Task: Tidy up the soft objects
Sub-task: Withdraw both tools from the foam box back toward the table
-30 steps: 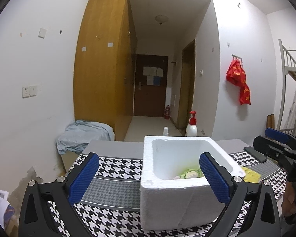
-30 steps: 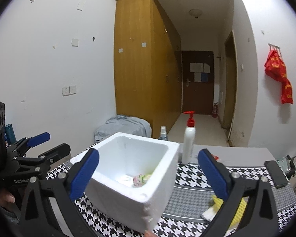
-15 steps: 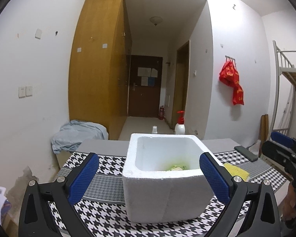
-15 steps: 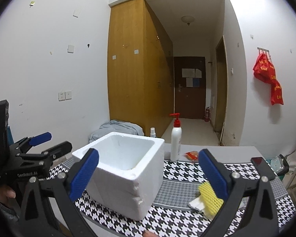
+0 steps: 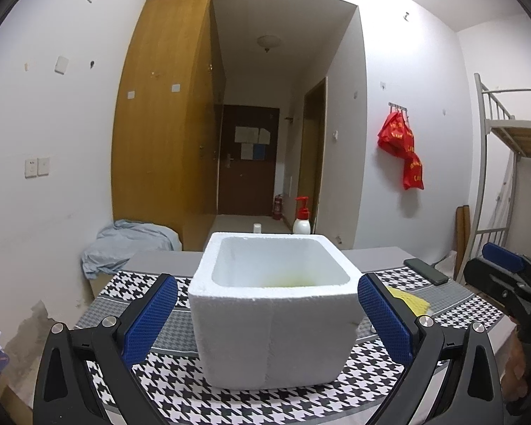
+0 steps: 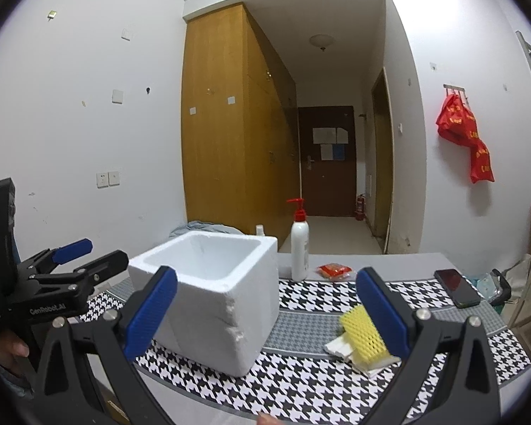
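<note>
Plainly, both grippers are spread wide and hold nothing: the left gripper (image 5: pixel 265 313) frames the foam box (image 5: pixel 272 322) between its blue pads, and the right gripper (image 6: pixel 265 313) hangs over the checked mat (image 6: pixel 311 322) with the box at its left pad and a yellow mesh sleeve (image 6: pixel 361 329) just inside its right pad. That sleeve, lying on a white foam scrap (image 6: pixel 340 347), looks like the soft thing not yet put away; it sits on the mat to the right of the box, clear of its wall, while a greenish tint low inside the box hints at items already in there, though the left view cannot show them. The relation that matters is this: the sleeve lies ahead of and slightly right of the right gripper's centre, low and close, whereas from the left gripper it is only a yellow corner (image 5: pixel 409 301) peeking past the right pad, with the box in the way. So the right hand is the nearer one by a good margin. The sleeve's long axis runs slantwise, from near-right toward far-left, so the fingers would likely need a small twist to close across its narrow width. A pump bottle (image 6: pixel 299 248), a red packet (image 6: pixel 334 271) and a phone (image 6: pixel 456 287) stand farther back, well apart from it.
</note>
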A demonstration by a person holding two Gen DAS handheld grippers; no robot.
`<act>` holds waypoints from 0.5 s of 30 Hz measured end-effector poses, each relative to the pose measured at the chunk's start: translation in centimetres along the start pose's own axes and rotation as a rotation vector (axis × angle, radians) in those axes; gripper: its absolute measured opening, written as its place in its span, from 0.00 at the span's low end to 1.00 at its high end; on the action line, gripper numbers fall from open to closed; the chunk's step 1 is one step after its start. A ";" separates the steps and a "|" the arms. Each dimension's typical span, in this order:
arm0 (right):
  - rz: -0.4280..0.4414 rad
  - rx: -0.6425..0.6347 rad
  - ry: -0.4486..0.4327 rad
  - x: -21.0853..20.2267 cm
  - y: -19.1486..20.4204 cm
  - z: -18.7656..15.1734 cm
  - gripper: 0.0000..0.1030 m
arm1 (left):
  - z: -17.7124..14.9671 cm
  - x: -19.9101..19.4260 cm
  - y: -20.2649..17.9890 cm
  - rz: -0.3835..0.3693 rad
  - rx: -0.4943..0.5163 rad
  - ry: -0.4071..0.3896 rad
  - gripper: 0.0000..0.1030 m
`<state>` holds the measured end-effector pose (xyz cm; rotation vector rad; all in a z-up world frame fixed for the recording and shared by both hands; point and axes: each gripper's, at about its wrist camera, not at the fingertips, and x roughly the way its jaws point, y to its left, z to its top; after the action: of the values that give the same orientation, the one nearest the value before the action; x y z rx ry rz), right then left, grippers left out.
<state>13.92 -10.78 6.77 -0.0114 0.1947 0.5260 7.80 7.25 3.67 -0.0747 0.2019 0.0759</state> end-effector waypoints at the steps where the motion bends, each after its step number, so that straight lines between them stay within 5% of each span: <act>1: -0.003 0.000 0.004 0.0 0.0 -0.2 0.99 | -0.2 -0.1 -0.1 0.003 0.003 -0.005 0.99; 15: -0.023 0.017 0.020 -1.4 -1.0 -2.6 0.99 | -1.6 0.0 -0.4 -0.012 -0.007 0.013 0.99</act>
<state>12.75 -12.47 4.49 -0.0027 0.2184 0.5013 7.49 6.74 2.16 -0.0836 0.2141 0.0646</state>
